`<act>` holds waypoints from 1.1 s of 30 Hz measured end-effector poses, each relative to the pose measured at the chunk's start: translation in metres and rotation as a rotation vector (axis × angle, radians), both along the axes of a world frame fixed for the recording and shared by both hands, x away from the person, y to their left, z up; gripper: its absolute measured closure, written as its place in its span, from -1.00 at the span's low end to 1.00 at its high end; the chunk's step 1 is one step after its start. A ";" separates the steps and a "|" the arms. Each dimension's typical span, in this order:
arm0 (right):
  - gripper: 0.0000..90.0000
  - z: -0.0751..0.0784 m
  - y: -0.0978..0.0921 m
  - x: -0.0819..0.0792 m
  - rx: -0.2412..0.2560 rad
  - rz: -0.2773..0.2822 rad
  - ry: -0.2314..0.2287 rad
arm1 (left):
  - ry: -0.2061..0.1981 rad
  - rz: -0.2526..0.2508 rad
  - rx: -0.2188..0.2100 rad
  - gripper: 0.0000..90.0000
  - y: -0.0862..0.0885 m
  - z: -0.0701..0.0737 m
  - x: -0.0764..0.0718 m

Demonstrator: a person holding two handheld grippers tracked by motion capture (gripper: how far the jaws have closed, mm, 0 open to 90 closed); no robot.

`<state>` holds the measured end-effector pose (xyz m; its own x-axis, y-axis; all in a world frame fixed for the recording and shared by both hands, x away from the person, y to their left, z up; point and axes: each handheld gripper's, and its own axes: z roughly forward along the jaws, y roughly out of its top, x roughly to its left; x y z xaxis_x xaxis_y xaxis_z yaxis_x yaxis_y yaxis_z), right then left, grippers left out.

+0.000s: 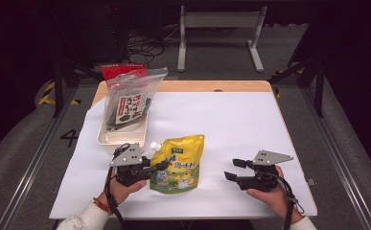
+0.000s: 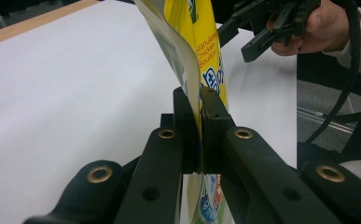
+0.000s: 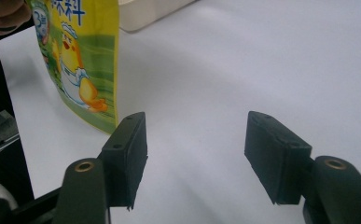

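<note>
A yellow and green spout pouch (image 1: 179, 164) with a white cap lies near the table's front, left of centre. My left gripper (image 1: 165, 166) is shut on the pouch's left edge; in the left gripper view the jaws (image 2: 200, 116) pinch the pouch (image 2: 207, 37), whose thin edge rises between them. To the right of the pouch, apart from it, my right gripper (image 1: 231, 168) is open. In the right gripper view nothing lies between the jaws of the right gripper (image 3: 197, 149), and the pouch (image 3: 82, 60) stands off to the left.
A cream tray (image 1: 105, 138) at the left holds a clear bag (image 1: 129, 100) with a dark packet inside. Behind the bag is something red (image 1: 118, 71). A white sheet (image 1: 231, 115) covers the table. A white frame (image 1: 219, 21) stands on the floor beyond.
</note>
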<state>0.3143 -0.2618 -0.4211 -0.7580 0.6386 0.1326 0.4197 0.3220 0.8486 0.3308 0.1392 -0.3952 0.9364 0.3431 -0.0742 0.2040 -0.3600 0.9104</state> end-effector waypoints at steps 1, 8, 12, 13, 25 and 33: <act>-0.16 -0.001 -0.001 0.000 0.000 -0.002 0.000 | -0.004 -0.002 0.001 0.95 0.000 0.000 0.000; -0.19 -0.002 -0.002 0.001 0.002 -0.009 -0.002 | -0.041 0.002 0.014 0.95 0.002 0.006 -0.002; -0.20 -0.002 -0.002 0.002 0.000 -0.011 -0.002 | -0.056 0.008 0.018 0.96 0.006 0.009 -0.001; -0.20 -0.002 -0.002 0.002 0.000 -0.012 0.000 | -0.060 0.011 0.019 0.96 0.007 0.009 0.000; -0.24 -0.007 -0.005 -0.003 0.001 -0.019 0.012 | -0.118 0.034 -0.015 0.96 0.025 0.029 0.004; -0.26 -0.010 -0.005 -0.005 0.003 -0.025 0.025 | -0.193 0.091 -0.058 0.96 0.059 0.057 0.011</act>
<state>0.3097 -0.2669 -0.4307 -0.7382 0.6569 0.1535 0.4489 0.3084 0.8387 0.3422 0.1982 -0.3379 0.9004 0.4274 0.0814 0.0532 -0.2940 0.9543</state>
